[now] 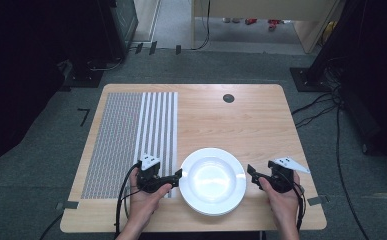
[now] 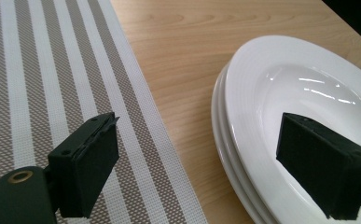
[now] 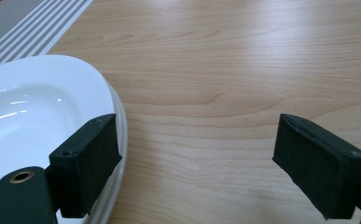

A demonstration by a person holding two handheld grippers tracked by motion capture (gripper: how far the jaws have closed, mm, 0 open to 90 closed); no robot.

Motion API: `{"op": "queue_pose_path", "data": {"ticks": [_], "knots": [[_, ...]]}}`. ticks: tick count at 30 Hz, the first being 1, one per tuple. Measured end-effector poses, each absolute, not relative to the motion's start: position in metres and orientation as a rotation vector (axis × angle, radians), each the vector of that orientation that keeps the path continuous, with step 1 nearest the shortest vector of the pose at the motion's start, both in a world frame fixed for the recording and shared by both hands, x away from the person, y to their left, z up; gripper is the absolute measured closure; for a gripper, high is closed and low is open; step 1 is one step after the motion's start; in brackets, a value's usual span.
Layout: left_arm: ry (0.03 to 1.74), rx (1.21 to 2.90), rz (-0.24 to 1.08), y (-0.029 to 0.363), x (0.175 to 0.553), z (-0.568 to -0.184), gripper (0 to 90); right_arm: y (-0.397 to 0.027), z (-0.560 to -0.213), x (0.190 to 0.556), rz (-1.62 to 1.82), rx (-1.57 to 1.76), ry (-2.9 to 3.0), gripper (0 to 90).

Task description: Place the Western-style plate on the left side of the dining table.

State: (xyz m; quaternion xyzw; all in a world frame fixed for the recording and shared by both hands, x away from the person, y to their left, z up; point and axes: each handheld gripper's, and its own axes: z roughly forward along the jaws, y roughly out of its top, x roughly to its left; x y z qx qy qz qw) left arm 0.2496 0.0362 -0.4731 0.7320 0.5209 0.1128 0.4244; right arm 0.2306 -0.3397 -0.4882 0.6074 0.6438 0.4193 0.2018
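A stack of white deep plates (image 1: 213,180) sits near the front middle of a wooden table (image 1: 241,125). My left gripper (image 1: 177,177) is at the stack's left rim and stands open. In the left gripper view it (image 2: 201,154) has one jaw over the striped placemat (image 2: 52,70) and the other over the top plate (image 2: 285,84), with nothing between them. My right gripper (image 1: 251,174) is just right of the stack, also open. In the right gripper view it (image 3: 199,154) has one jaw by the plate rim (image 3: 117,112) and the other over bare wood.
A grey and white striped placemat (image 1: 131,135) covers the table's left part. A dark round cable hole (image 1: 228,98) lies near the far edge. Bare wood stretches behind and to the right of the plates. Cables and dark stands are on the floor around the table.
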Motion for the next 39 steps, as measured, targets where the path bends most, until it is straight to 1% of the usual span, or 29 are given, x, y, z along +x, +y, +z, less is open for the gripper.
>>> {"op": "queue_pose_path", "data": {"ticks": [3,4,6,7,8,10,11,12,13,14,15,16,18,19,21,22,25,28,29,36,39], "knots": [[1.284,1.857,0.264,0.030,0.248,-0.475,15.1,-0.324,-0.487,0.232,1.164,1.685,1.819,15.9],[1.281,1.855,0.256,0.029,0.248,-0.475,15.9,-0.320,-0.486,0.231,1.164,1.682,1.820,18.9],[1.286,1.862,0.265,0.027,0.248,-0.477,20.7,-0.313,-0.485,0.231,1.168,1.677,1.819,25.2],[1.286,1.862,0.265,0.027,0.248,-0.477,22.5,-0.313,-0.485,0.231,1.168,1.677,1.819,25.2],[1.292,1.870,0.259,0.026,0.248,-0.479,25.1,-0.306,-0.485,0.230,1.171,1.673,1.817,31.0],[1.300,1.874,0.255,0.026,0.248,-0.480,29.4,-0.301,-0.486,0.230,1.192,1.662,1.839,37.6],[1.300,1.869,0.245,0.026,0.248,-0.480,30.6,-0.299,-0.487,0.229,1.198,1.658,1.844,39.7],[1.300,1.869,0.245,0.026,0.248,-0.480,32.6,-0.299,-0.487,0.229,1.198,1.658,1.844,39.7],[1.298,1.865,0.242,0.025,0.247,-0.480,34.7,-0.298,-0.487,0.229,1.225,1.658,1.847,46.1],[1.292,1.864,0.250,0.025,0.246,-0.479,36.6,-0.299,-0.488,0.228,1.241,1.666,1.844,48.5],[1.292,1.864,0.250,0.025,0.246,-0.479,38.9,-0.299,-0.488,0.228,1.241,1.666,1.844,48.5],[1.287,1.859,0.253,0.024,0.244,-0.479,41.4,-0.301,-0.489,0.228,1.269,1.701,1.816,54.0],[1.280,1.861,0.253,0.023,0.244,-0.479,44.4,-0.302,-0.490,0.227,1.274,1.709,1.811,55.8],[1.273,1.859,0.250,0.022,0.244,-0.479,44.4,-0.302,-0.490,0.227,1.276,1.724,1.802,57.6],[1.264,1.862,0.247,0.020,0.243,-0.480,48.6,-0.304,-0.491,0.226,1.306,1.747,1.782,62.5],[1.264,1.862,0.247,0.020,0.243,-0.480,49.0,-0.304,-0.491,0.226,1.306,1.747,1.782,62.5],[1.256,1.861,0.246,0.019,0.243,-0.481,51.2,-0.305,-0.492,0.225,1.327,1.769,1.782,66.3],[1.249,1.861,0.246,0.018,0.242,-0.481,54.5,-0.305,-0.492,0.225,1.320,1.775,1.779,66.4],[1.247,1.863,0.244,0.017,0.242,-0.481,54.5,-0.306,-0.492,0.224,1.330,1.785,1.772,69.7],[1.231,1.866,0.212,0.014,0.240,-0.482,61.2,-0.308,-0.490,0.222,1.361,1.805,1.778,79.3],[1.234,1.863,0.225,0.013,0.239,-0.482,61.1,-0.310,-0.492,0.221,1.384,1.808,1.777,79.7]]}}
